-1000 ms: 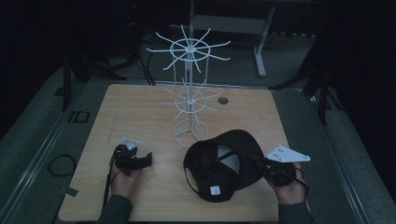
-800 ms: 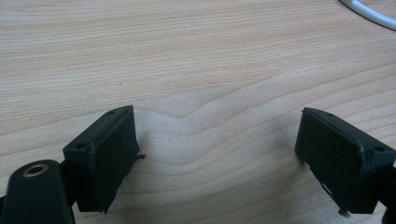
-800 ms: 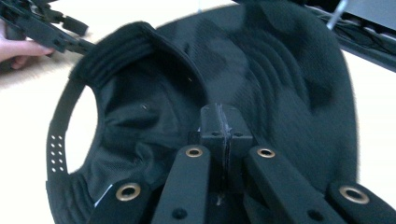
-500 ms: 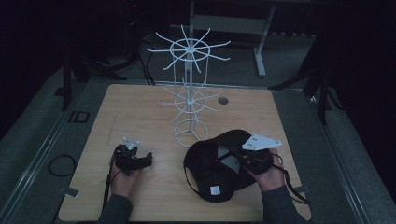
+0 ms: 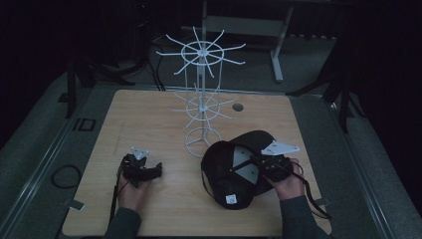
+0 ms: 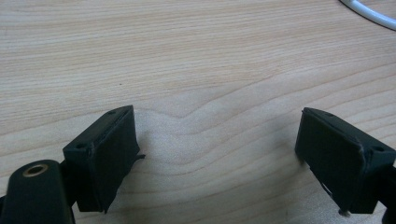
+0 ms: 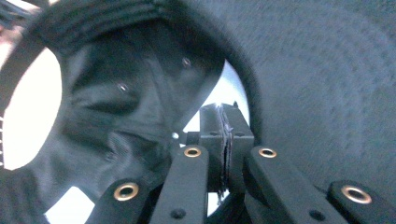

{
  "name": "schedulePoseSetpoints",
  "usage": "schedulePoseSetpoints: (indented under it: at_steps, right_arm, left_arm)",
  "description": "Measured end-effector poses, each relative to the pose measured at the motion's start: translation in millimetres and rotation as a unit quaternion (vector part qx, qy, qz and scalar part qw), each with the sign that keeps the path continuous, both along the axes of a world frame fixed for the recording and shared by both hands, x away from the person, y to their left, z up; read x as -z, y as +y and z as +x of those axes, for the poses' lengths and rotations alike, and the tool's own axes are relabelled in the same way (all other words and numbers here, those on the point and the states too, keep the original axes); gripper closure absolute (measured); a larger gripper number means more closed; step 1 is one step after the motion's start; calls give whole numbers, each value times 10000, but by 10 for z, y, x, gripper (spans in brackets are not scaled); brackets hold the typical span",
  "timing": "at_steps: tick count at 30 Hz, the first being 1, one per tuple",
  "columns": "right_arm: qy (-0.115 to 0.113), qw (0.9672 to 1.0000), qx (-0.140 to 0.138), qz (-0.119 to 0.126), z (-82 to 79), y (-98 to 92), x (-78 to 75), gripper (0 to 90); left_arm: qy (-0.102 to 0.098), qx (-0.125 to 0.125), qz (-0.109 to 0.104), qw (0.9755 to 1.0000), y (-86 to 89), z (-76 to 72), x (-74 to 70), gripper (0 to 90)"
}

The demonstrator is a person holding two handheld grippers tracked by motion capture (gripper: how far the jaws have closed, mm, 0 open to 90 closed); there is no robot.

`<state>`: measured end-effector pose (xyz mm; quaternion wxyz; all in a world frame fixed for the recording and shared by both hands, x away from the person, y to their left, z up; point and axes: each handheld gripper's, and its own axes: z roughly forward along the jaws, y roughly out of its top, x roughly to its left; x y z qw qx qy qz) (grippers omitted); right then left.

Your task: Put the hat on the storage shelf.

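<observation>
Cap [image 5: 234,169] — black, lying crown-down on the table [image 5: 149,119] at about 5 o'clock from the white wire rack [image 5: 201,99], its hollow turned up at me and the peak pointing toward 1 o'clock. I judge it light and soft: the cloth panels will fold and sag under any pinch, while the peak and the sweatband seam are stiffer and should keep their shape. The cloth looks matt, not slippery, and nothing about it seems fragile. The best hold, I think, is the edge where the crown meets the peak, or the peak itself; a pinch on a loose panel would let the rest droop.

My right gripper [image 5: 259,163] sits over the cap's 3 o'clock side, tips reaching into the hollow. In the right gripper view its jaws are pressed flat together, pad against pad, just at the inner rim of the cap [image 7: 140,107]; I see no cloth caught between them, though whether the tips touch the lining I cannot tell.

My left gripper [image 5: 154,172] rests near the table's 7 o'clock corner, well apart from the cap — jaws spread wide over bare wood [image 6: 196,60], holding nothing.
</observation>
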<state>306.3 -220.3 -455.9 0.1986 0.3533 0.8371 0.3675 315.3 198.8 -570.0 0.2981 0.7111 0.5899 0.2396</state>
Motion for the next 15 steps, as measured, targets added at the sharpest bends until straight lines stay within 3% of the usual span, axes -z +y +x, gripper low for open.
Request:
schedulePoseSetpoints:
  at_steps: [6,15]
  right_arm:
    - [255,9990,349,74,80,-145,136,871]
    - [228,9984,382,345,47,-302,102,783]
  left_arm:
    - [0,0,0,10000,0,0,0,132]
    - [0,-2,1,10000,0,0,0,132]
